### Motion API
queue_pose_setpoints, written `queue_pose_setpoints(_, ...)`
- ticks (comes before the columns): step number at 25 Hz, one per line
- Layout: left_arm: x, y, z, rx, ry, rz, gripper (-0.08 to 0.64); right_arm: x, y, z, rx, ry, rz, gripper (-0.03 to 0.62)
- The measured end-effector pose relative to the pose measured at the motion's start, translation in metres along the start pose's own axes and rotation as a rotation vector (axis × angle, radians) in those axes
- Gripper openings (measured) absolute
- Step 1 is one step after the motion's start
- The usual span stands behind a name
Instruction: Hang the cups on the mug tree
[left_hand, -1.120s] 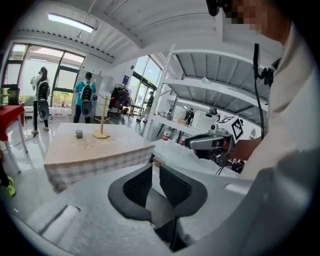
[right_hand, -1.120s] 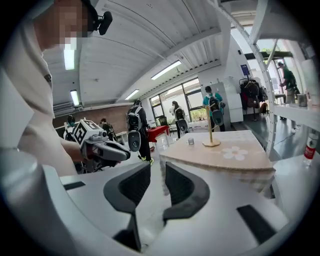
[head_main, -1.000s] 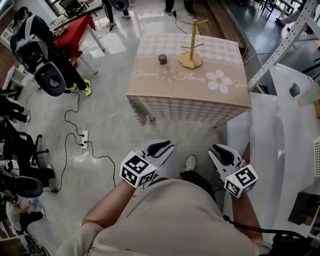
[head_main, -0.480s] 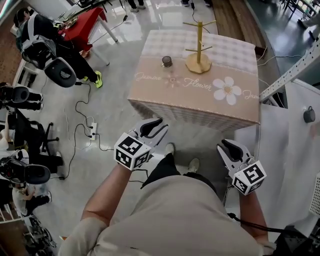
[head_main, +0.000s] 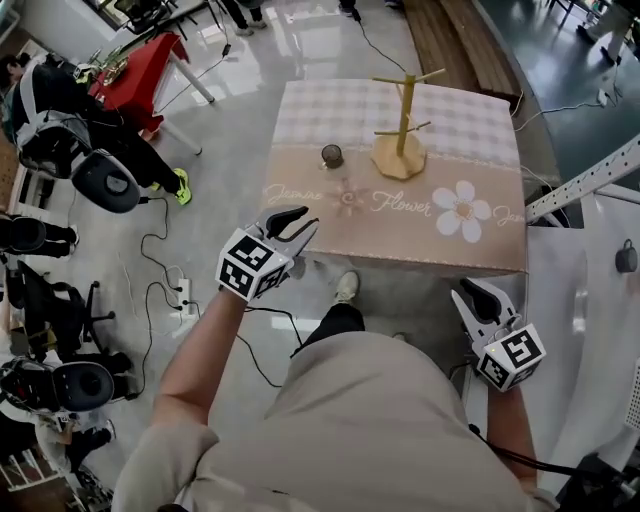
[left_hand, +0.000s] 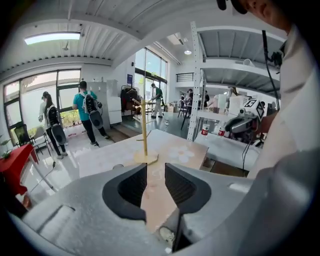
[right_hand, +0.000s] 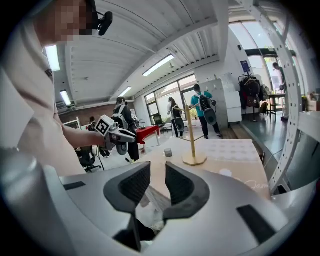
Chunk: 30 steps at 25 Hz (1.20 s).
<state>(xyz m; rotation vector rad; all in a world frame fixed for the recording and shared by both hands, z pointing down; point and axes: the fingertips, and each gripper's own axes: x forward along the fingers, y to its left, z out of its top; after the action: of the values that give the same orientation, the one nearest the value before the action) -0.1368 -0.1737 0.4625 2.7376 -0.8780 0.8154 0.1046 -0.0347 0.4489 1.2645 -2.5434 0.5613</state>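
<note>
Cup (head_main: 332, 155) beside mug tree (head_main: 403, 120); left hand-held gripper (head_main: 303, 222), right hand-held gripper (head_main: 468, 293) released, empty.

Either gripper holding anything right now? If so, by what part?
Nothing held. Left gripper and right gripper: jaws apart, nothing between them. Cup untouched on table.

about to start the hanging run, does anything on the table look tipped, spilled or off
Nothing stands out. The mug tree stands upright on the table, its pegs bare. One small dark cup stands beside it, apart from its base, with no spill visible around it.
</note>
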Motion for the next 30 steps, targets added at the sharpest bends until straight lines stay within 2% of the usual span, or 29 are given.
queue_pose_setpoints(5,0.035,0.08,0.008,0.183,0.069,-0.085,0.097,0.045,-0.007,0.031,0.041,-0.018,-0.067,0.094)
queue_pose_setpoints(9,0.073,0.123,0.004,0.34,0.145,-0.204,0.097,0.068,-0.006,0.038,0.081,-0.026,-0.124,0.094)
queue_pose_setpoints(14,0.121,0.155,-0.01,0.597,0.256,-0.363,0.103,0.079,-0.012,0.035,0.134,-0.026,-0.208,0.094)
queue_pose_setpoints(20,0.17,0.168,-0.038,0.915,0.398,-0.554,0.176,0.076,-0.016,0.03,0.201,-0.01,-0.316,0.094)
queue_pose_setpoints(23,0.186,0.174,-0.045,1.064,0.446,-0.614,0.183,0.076,-0.019,0.027,0.228,0.002,-0.349,0.094)
queue_pose_setpoints(27,0.21,0.174,-0.048,1.136,0.481,-0.672,0.183,0.084,-0.023,0.027,0.247,0.009,-0.37,0.094)
queue_pose_setpoints(30,0.228,0.17,-0.055,1.136,0.512,-0.696,0.181,0.089,-0.024,0.027,0.253,0.012,-0.377,0.094)
